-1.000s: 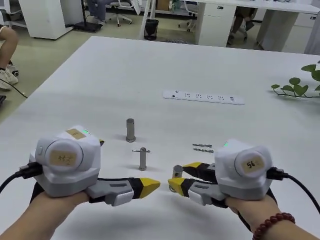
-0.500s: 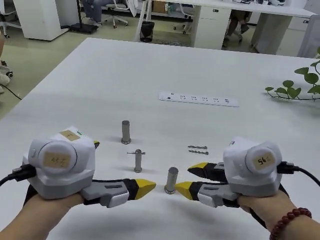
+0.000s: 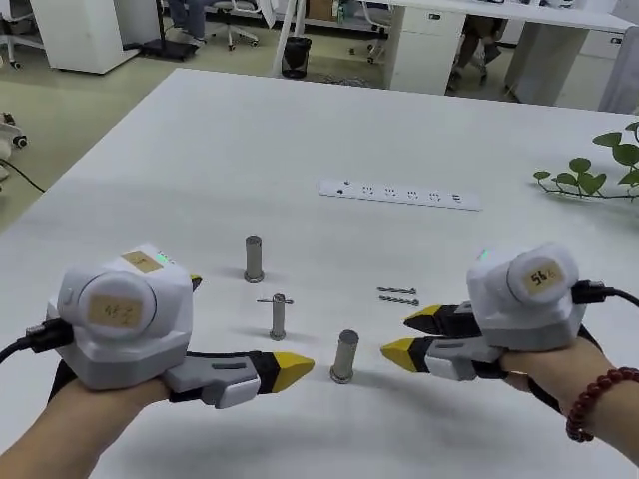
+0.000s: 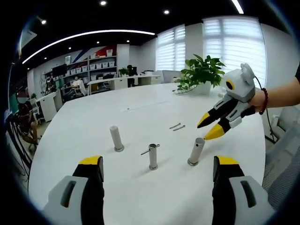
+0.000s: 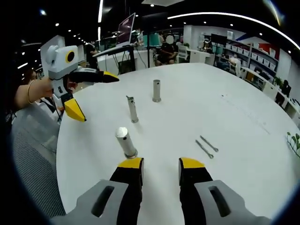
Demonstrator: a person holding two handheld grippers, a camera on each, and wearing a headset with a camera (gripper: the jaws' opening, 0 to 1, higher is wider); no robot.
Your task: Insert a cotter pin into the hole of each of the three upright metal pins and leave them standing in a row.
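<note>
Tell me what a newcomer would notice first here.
The left gripper and right gripper, yellow-tipped and open, flank the nearest metal pin on the white table. Behind it, the middle pin already carries a cotter pin, and two loose cotter pins lie to its right.

The table (image 3: 300, 130) is plain white, with no pattern. Both grippers wear the same scheme: the left gripper (image 4: 158, 164) and the right gripper (image 3: 409, 333) have white-grey bodies, black jaws and bright yellow tips. Each body carries a tan label (image 3: 112, 312) with dark digits and a small green light (image 3: 482, 256). Black cables (image 3: 20, 344) trail from them.

The three metal pins (image 3: 344, 356) are dull silver-grey. The loose cotter pins (image 3: 397, 295), at three o'clock from the middle one, are a darker grey. At one o'clock lies a white power strip (image 3: 399, 194) with dark sockets, and at two o'clock a plant (image 3: 589, 178) with green leaves. A dark red bead bracelet (image 3: 594, 394) rings the right wrist. The floor (image 3: 70, 110) is pale beige.
</note>
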